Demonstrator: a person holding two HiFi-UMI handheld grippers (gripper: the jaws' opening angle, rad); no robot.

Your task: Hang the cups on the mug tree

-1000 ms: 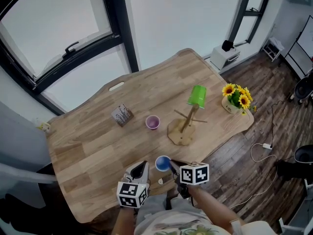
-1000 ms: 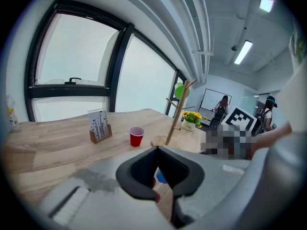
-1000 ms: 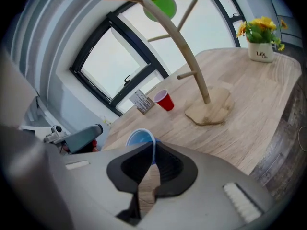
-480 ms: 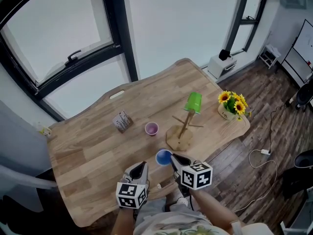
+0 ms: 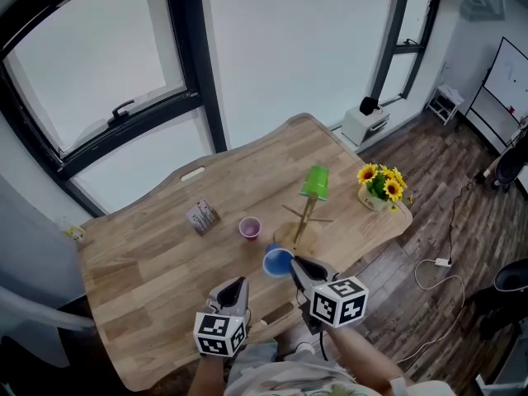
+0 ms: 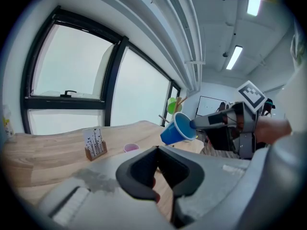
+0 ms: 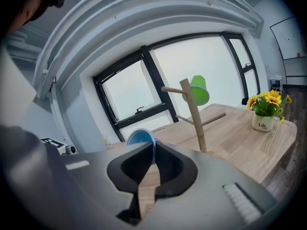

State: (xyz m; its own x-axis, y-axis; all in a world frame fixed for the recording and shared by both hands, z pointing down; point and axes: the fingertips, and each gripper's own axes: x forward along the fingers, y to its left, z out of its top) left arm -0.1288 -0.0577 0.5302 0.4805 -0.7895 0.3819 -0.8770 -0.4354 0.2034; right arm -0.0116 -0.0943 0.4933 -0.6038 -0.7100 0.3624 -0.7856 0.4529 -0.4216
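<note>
My right gripper (image 5: 294,266) is shut on the rim of a blue cup (image 5: 277,261) and holds it in the air just in front of the wooden mug tree (image 5: 304,221). The right gripper view shows the blue cup (image 7: 140,138) pinched between the jaws, with the mug tree (image 7: 193,114) ahead. A green cup (image 5: 314,181) hangs upside down on an upper peg. On the table left of the tree stands a pink cup (image 5: 249,228). My left gripper (image 5: 233,291) is shut and empty, low near the table's front edge; in its view the blue cup (image 6: 176,130) hangs tilted.
A small card holder (image 5: 201,216) stands left of the pink cup. A pot of sunflowers (image 5: 379,186) sits at the table's right end. The wooden table (image 5: 148,254) has a wavy near edge, with windows behind it and dark floor to the right.
My right gripper has carried the blue cup up and forward, closer to the mug tree. The left gripper has stayed about where it was.
</note>
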